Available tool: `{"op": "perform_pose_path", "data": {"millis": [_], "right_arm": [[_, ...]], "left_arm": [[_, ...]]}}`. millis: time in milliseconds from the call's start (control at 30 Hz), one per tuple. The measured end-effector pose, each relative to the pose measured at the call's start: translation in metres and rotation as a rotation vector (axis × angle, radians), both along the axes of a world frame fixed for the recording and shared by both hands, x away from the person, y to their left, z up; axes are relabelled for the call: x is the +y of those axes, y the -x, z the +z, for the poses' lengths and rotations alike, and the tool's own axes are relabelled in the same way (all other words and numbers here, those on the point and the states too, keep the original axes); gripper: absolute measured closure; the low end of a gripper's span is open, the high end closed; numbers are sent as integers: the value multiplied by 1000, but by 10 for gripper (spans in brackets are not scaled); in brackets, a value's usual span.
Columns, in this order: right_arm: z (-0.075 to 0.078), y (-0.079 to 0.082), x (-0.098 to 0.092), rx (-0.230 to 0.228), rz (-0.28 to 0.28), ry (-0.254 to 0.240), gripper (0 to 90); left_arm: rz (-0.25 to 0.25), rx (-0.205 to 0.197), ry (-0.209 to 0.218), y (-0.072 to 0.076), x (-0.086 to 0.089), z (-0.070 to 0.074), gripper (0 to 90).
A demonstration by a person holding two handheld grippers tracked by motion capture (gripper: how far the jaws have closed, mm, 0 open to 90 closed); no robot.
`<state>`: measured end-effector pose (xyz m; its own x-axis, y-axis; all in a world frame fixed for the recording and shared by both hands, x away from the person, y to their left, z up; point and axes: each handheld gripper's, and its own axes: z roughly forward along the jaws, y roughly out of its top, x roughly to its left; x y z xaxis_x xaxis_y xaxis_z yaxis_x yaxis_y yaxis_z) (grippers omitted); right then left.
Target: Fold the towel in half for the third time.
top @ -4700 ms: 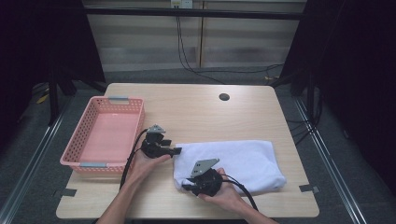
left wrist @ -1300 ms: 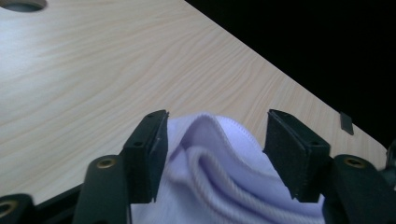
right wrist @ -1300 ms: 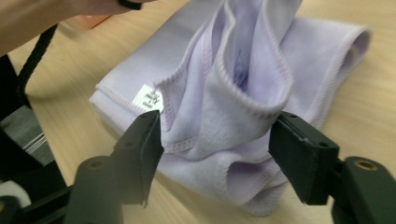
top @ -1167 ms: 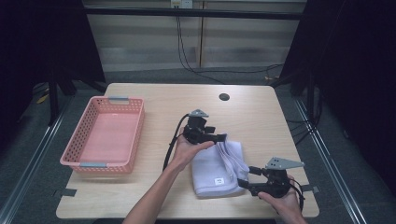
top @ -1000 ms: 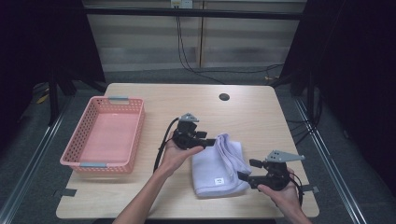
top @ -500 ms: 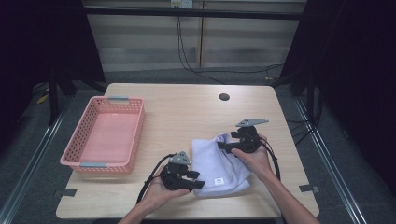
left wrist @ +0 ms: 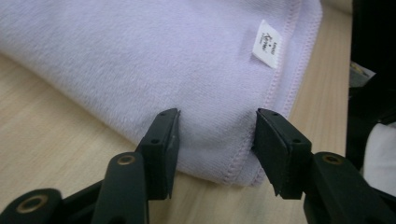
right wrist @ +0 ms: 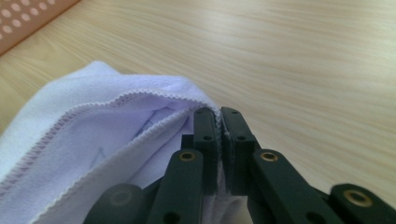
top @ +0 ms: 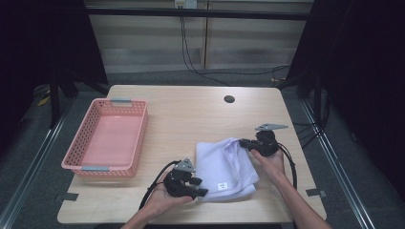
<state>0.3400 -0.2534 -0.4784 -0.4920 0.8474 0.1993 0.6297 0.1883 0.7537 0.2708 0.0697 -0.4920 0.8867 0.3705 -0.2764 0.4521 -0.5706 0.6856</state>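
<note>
A lavender towel [top: 224,164] lies folded on the wooden table [top: 191,119], its white label [top: 222,185] near the front edge. My left gripper [top: 198,187] rests low at the towel's near-left corner. In the left gripper view its jaws [left wrist: 217,135] have just been opening and stand apart around that corner of the towel [left wrist: 140,56], beside the label [left wrist: 267,43]. My right gripper [top: 243,142] is at the far-right corner. Its jaws [right wrist: 219,114] have just closed on the stitched hem of the towel [right wrist: 93,116], whose top layer gapes a little.
A pink plastic basket [top: 138,138] stands on the left of the table, and its corner [right wrist: 23,18] shows in the right gripper view. A dark round hole [top: 229,99] sits near the far edge. Bare wood lies between basket and towel.
Over the last second the left gripper came from the towel's far side down to its near-left corner. The right gripper went from the near right to the far-right corner and closed on the hem.
</note>
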Motion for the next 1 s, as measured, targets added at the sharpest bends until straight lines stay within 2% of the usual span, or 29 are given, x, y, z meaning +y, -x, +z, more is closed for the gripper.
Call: {"op": "perform_pose_path", "data": {"millis": [67, 133, 200, 233, 300, 367, 400, 433, 500, 567, 633, 667, 733, 800, 833, 867, 933, 1000], "right_arm": [[-4, 3, -7, 6, -6, 3, 861], [-10, 4, -15, 17, -26, 8, 835], [-13, 3, -22, 26, -45, 19, 673], [-12, 3, -24, 30, -46, 9, 632], [-7, 3, -24, 13, -55, 23, 534], [3, 4, -21, -16, -59, -13, 456], [6, 4, -20, -19, -51, -14, 431], [9, 3, -17, -22, -37, -18, 411], [17, 1, -10, -38, -27, -19, 393], [25, -2, -3, -53, -18, -25, 385], [32, -5, 1, -86, -25, -39, 384], [33, -9, 4, -72, -20, -59, 363], [29, -16, 11, -45, -1, -29, 354], [18, -20, 16, 0, 23, -14, 334], [12, -20, 18, 8, 20, 17, 336], [5, -19, 18, 22, 25, 49, 336], [-3, -15, 12, 43, 23, 63, 336], [-8, -12, 4, 59, 12, 80, 338]], "left_arm": [[8, 2, -20, -1, 1, 0, 446], [14, 12, -18, -2, 1, -1, 445], [7, 12, -16, -3, 0, -2, 447], [10, 16, -14, -3, 0, -1, 450], [16, 12, -24, -2, 1, 0, 453], [8, 12, -27, -1, 2, 0, 449], [15, 8, -25, 0, 2, 0, 446], [16, 12, -44, 1, 3, 2, 443], [4, 13, -37, 3, 3, 1, 437], [1, 12, -48, 5, 3, -1, 433], [-2, 8, -53, 6, 2, -1, 427], [-4, 8, -73, 6, 2, 0, 424], [-3, 7, -64, 6, 1, -1, 419], [-4, 5, -60, 7, 0, -1, 413], [-11, 0, -76, 7, 0, 0, 412], [-11, -1, -78, 8, 0, 0, 410], [-5, 8, -59, 7, 0, -1, 408], [-5, 8, -62, 7, 0, -1, 406]]}}
